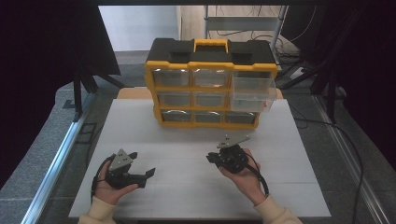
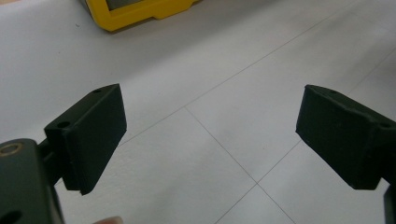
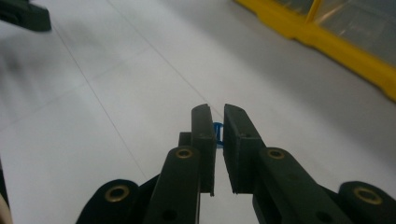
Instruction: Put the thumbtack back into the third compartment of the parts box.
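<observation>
Two black jaws of the right gripper [image 3: 218,135] pinch a tiny blue ring [image 3: 217,129] at their tips, above the white table [image 3: 116,93]; so shallow a hold could let it slip.

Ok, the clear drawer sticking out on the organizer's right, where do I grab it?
Probably its front wall, from the table side: the drawer juts out past its neighbours, leaving that wall free. Use the open left gripper; the right gripper is shut on a small blue piece.
</observation>
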A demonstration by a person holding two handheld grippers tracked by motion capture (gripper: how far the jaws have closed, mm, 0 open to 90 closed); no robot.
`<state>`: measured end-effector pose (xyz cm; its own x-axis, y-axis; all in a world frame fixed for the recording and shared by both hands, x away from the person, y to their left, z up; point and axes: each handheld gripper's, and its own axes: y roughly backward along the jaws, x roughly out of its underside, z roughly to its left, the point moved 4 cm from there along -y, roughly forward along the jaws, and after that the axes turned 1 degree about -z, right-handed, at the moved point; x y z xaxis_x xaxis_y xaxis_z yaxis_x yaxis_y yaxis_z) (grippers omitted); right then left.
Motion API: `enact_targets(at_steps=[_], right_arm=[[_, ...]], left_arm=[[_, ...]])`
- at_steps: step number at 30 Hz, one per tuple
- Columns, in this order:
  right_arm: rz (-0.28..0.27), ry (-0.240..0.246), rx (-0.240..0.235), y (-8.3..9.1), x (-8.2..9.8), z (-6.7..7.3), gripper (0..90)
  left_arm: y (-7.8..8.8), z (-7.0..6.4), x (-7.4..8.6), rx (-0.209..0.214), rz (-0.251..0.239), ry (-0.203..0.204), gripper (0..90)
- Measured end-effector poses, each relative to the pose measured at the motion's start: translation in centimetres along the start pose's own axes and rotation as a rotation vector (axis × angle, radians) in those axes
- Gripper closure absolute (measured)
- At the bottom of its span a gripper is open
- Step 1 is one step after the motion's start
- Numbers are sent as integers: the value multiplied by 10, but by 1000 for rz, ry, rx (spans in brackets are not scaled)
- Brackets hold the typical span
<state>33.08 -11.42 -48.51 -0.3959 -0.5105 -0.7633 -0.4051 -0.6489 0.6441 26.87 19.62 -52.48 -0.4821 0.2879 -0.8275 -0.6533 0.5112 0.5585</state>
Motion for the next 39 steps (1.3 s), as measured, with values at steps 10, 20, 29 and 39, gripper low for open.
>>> enact_targets(at_steps=[10, 20, 29, 39], right_arm=[[-107, -19, -9, 25, -15, -3, 825], [-179, -14, -8, 44, -28, -2, 825], [-229, -16, -9, 55, -40, 0, 826], [-301, -17, -4, 74, -61, 1, 826]], left_arm=[[0, 0, 0, -3, -3, 1, 89], [0, 0, -1, -1, -5, -1, 88], [0, -1, -1, -2, -7, -2, 88], [2, 0, -3, -5, -13, -1, 88]])
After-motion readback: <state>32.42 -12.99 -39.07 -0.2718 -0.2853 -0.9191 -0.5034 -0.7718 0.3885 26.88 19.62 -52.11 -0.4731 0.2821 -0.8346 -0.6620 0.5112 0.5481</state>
